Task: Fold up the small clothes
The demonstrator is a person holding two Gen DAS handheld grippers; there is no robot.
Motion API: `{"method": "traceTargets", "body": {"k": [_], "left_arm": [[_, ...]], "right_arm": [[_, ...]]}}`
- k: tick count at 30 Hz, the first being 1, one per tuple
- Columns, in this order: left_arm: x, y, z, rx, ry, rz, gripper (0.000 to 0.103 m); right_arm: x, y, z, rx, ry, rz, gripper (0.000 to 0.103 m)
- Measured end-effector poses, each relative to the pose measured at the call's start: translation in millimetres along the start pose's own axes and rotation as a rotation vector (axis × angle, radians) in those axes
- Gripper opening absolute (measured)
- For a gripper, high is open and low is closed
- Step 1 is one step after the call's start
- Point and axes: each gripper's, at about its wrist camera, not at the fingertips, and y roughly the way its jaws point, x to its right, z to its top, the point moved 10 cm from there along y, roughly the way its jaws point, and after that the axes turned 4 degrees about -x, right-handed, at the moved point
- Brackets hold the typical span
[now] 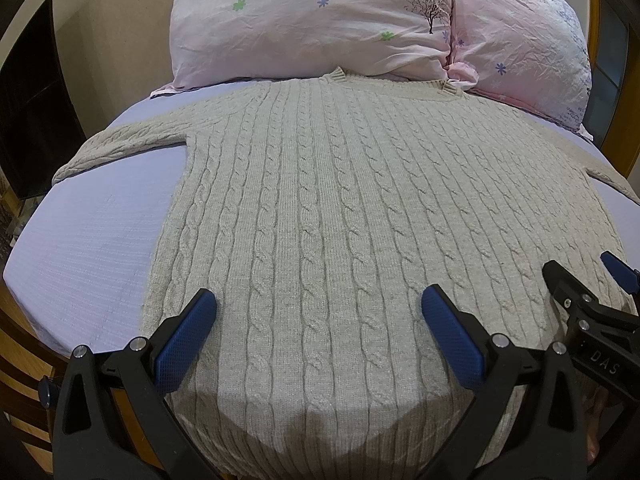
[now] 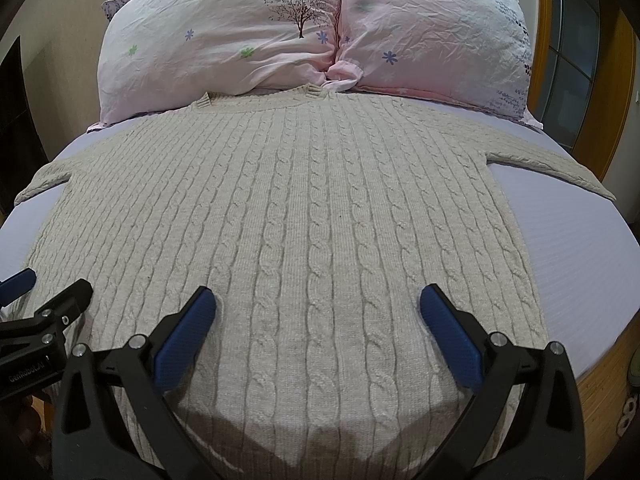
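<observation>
A: Risk entry. Both grippers hung over the hem end of the sweater (image 1: pixel 320 200), jaws spread, nothing held. The left gripper (image 1: pixel 319 306) sat over the middle cables, the right gripper (image 2: pixel 318 304) just beside it toward the right seam. Likely failure?

B: A one-layer pinch. The knit looked thick and loose, so a finger could have caught only the top layer and dragged it off the one beneath. A lopsided lift would also have skewed the fold, and the wide-lying sleeves could have trailed.

A: Anything near the collar?

B: The neckband (image 2: pixel 312 92) lay right against the pillows (image 1: pixel 312 20); whether it touched them I could not tell. A push that way might have bunched it there.

A: Garment appearance?

B: Pale grey-beige cable knit, spread flat on the lilac bedsheet (image 1: pixel 88 240), hem toward the cameras, left sleeve (image 1: pixel 120 140) and right sleeve (image 2: pixel 552 164) out sideways. No fold yet, by my reading.
</observation>
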Motion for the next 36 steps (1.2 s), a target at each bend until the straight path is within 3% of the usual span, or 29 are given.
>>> {"method": "traceTargets", "body": {"k": [17, 19, 22, 23, 24, 28, 29, 30, 32, 36], "left_arm": [[0.0, -0.2, 0.1, 0.004, 0.000, 0.000, 0.102], [-0.5, -1.6, 1.0, 0.014, 0.006, 0.000, 0.102], [-1.5, -6.3, 4.1, 0.033, 0.021, -0.023, 0.102], [-1.9, -7.4, 5.1, 0.032, 0.021, -0.031, 0.102], [-4.7, -7.8, 5.6, 0.035, 0.017, -0.039, 0.102], [-26.9, -24.1, 34.7, 0.163, -0.013, -0.094, 0.102], [-36.5, -30.1, 46.6, 0.217, -0.025, -0.114, 0.102], [-43.9, -32.6, 54.3, 0.243, -0.035, -0.122, 0.102], [-63.8, -31.6, 71.9, 0.270, -0.075, -0.130, 0.102], [-105.2, -20.6, 95.1, 0.281, -0.160, -0.112, 0.102]], "right_arm": [[0.5, 1.5, 0.6, 0.007, -0.021, 0.013, 0.101], [1.4, -1.3, 0.5, 0.006, -0.044, 0.049, 0.101], [14.8, -12.9, 14.4, 0.031, 0.014, 0.210, 0.101], [32.2, -23.6, 29.1, 0.076, 0.068, 0.277, 0.101], [51.6, -30.2, 41.5, 0.108, 0.111, 0.285, 0.101], [189.8, -32.5, 93.6, 0.194, 0.385, 0.131, 0.101], [215.8, -27.4, 98.6, 0.189, 0.449, 0.114, 0.092], [248.6, -18.2, 103.2, 0.172, 0.534, 0.095, 0.080], [312.4, 7.2, 108.2, 0.118, 0.705, 0.070, 0.066], [394.2, 40.8, 112.8, 0.079, 0.915, 0.002, 0.064]]}}
